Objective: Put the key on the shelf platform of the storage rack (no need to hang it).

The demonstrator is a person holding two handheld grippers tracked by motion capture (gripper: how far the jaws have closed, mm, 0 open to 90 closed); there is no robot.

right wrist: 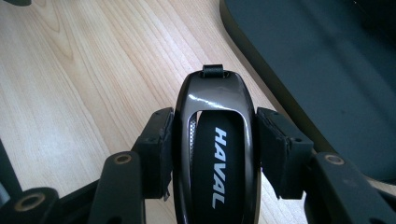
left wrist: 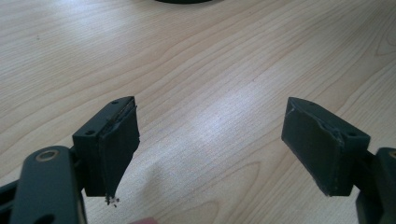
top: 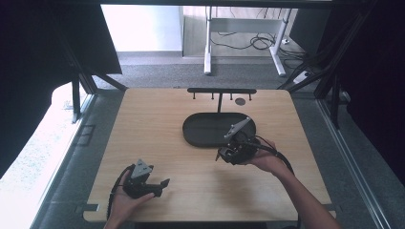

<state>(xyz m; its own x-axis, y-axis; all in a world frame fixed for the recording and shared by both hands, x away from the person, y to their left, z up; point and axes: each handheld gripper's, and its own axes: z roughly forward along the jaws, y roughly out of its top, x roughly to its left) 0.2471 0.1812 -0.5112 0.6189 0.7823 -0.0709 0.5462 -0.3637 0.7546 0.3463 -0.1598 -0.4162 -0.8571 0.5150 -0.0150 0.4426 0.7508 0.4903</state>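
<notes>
A glossy black car key fob [right wrist: 215, 144] marked HAVAL sits between the two pads of my right gripper [right wrist: 214, 149], which is shut on its sides. In the high view that right gripper [top: 220, 155] is held just in front of the black oval tray [top: 205, 130], over the wooden table [top: 157, 109]. My left gripper [top: 165, 183] rests low near the table's front left, and in its own view the left gripper [left wrist: 210, 144] stands wide open with bare wood between its pads [left wrist: 119, 140].
A black stand with a crossbar and small hooks [top: 221, 90] rises behind the tray. A small dark disc [top: 240, 101] lies beside its post. The tray's edge [right wrist: 261, 60] runs close to the right of the key fob.
</notes>
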